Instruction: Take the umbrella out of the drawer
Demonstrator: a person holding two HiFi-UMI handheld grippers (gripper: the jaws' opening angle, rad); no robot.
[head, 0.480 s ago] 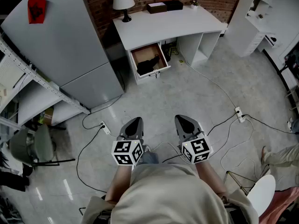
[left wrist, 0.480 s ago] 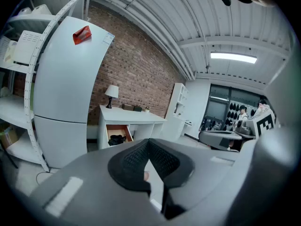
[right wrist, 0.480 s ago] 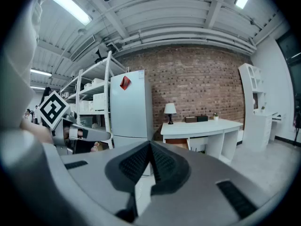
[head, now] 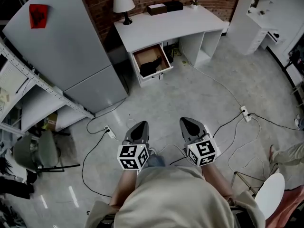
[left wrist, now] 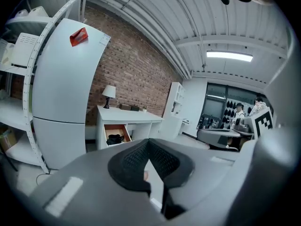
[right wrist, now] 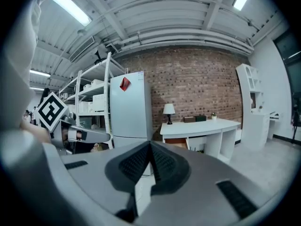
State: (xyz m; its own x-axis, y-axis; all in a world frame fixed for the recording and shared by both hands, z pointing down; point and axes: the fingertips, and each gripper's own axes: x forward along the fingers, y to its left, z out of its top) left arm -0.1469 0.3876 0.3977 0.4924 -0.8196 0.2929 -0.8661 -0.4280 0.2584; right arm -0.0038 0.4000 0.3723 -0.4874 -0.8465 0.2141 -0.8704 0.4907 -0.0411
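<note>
A black umbrella [head: 150, 66] lies in the open wooden drawer [head: 162, 56] of the white desk [head: 166, 23] across the room. In the left gripper view the drawer [left wrist: 114, 133] shows far off with the dark umbrella [left wrist: 114, 139] inside. My left gripper [head: 139, 128] and right gripper [head: 190, 125] are held side by side near my body, far from the desk, both shut and empty. In their own views the left gripper [left wrist: 149, 142] and right gripper [right wrist: 150, 146] have their jaws pressed together.
A grey fridge [head: 61, 46] stands left of the desk, with metal shelving [head: 28, 80] further left. A lamp [head: 123, 4] and boxes [head: 156, 8] sit on the desk. Cables and power strips [head: 245, 113] lie on the floor. A white chair [head: 268, 196] stands at my right.
Both grippers have shifted slightly lower and to the right in the head view as the camera moved; the jaws stay shut.
</note>
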